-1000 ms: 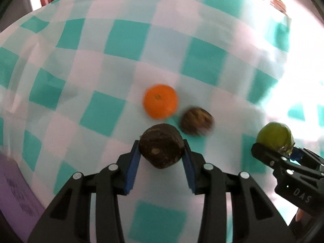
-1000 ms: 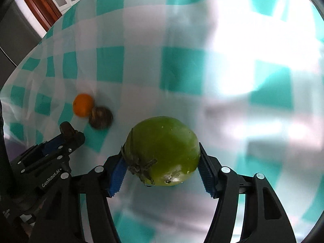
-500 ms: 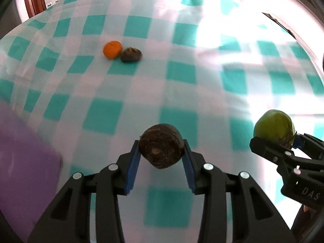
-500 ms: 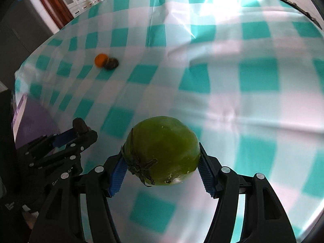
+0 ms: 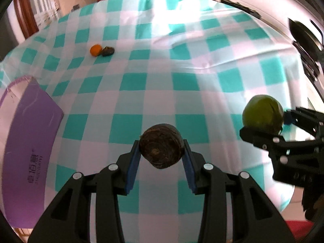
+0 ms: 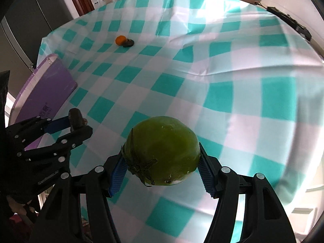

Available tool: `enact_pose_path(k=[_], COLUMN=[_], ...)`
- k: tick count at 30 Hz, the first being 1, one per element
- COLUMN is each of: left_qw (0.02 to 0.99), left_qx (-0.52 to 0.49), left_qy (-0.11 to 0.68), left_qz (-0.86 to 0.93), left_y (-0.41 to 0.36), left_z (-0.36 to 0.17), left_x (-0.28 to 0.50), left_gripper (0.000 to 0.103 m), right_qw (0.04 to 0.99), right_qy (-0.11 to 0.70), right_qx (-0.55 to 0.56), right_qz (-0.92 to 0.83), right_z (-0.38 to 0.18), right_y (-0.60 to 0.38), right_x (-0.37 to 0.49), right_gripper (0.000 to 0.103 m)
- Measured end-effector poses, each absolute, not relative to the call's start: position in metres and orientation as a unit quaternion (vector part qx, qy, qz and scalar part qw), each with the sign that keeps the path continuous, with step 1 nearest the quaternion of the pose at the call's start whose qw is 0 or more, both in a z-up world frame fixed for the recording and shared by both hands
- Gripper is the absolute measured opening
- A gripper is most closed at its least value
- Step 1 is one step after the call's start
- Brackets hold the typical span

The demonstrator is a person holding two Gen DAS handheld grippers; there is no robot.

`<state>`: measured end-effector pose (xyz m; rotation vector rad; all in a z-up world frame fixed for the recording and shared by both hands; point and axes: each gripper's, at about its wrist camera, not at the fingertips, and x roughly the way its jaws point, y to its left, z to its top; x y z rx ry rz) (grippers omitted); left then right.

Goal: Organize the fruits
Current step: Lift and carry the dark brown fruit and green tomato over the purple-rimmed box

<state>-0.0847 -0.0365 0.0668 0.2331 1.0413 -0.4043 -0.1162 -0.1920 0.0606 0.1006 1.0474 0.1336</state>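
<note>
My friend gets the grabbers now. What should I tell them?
Left gripper: jaws shut on the dark brown fruit, held above the checked tablecloth.
Right gripper: jaws shut on the green fruit, also in the air.
On the cloth: an orange touching another dark fruit, far side.
Purple board at the left edge, nothing on it.
Done: two fruits picked up.
Left: set both down; probably fetch the other two.

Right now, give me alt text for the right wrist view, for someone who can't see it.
The right gripper clamps a large round green fruit above a teal-and-white checked tablecloth. At left, the left gripper holds a dark brown fruit near a purple board. A small orange fruit touches another dark fruit far back.
</note>
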Motion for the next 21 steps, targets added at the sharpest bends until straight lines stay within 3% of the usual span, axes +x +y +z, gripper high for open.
enact_pose_path(k=[21], left_qw=[0.853], left_qx=[0.162], left_qy=[0.441], left_qz=[-0.226], left_y=[-0.038], left_z=[0.108], left_x=[-0.145], left_gripper=[0.041], right_qw=[0.875], right_qy=[0.468], right_qx=[0.08], right_qz=[0.096], right_z=[0.089], right_y=[-0.198], right_x=[-0.16], right_gripper=[0.062])
